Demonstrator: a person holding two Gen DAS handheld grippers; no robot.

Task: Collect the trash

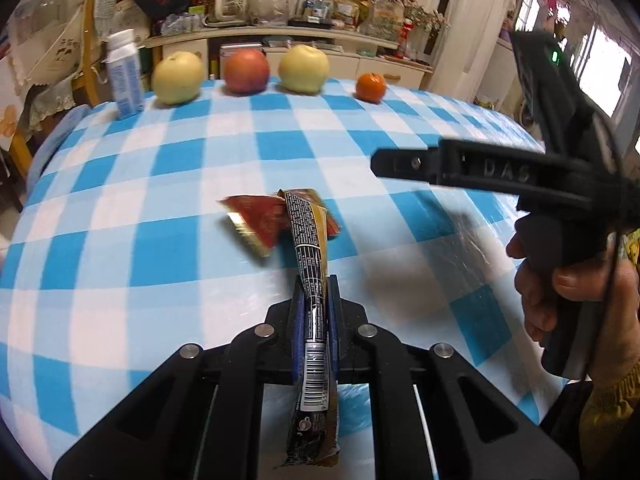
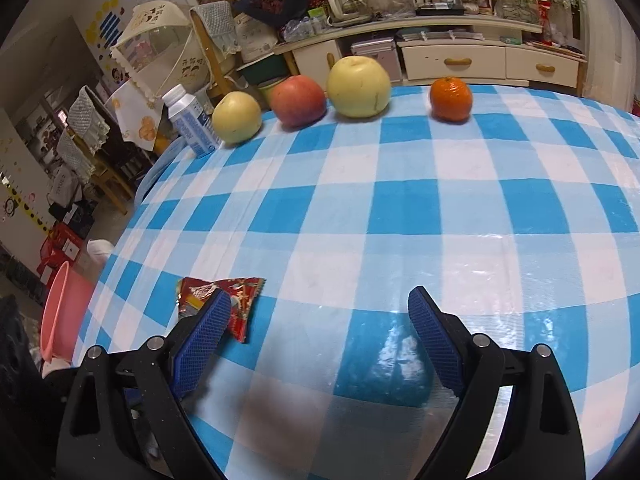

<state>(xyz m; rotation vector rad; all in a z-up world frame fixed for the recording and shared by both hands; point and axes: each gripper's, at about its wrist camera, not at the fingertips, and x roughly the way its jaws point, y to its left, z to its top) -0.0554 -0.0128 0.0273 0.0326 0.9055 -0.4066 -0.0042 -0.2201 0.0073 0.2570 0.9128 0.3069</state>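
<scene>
Left wrist view: the left gripper (image 1: 316,312) is clamped on a black-and-gold wrapper (image 1: 312,264) bearing a barcode and tiny unreadable print; a red wrapper (image 1: 256,220) lies on the blue-checked tablecloth (image 1: 160,200) just beyond, and "DAS" is moulded on the right gripper (image 1: 404,166). In the right wrist view its jaws stand wide, the red wrapper beside the left finger (image 2: 204,328).
</scene>
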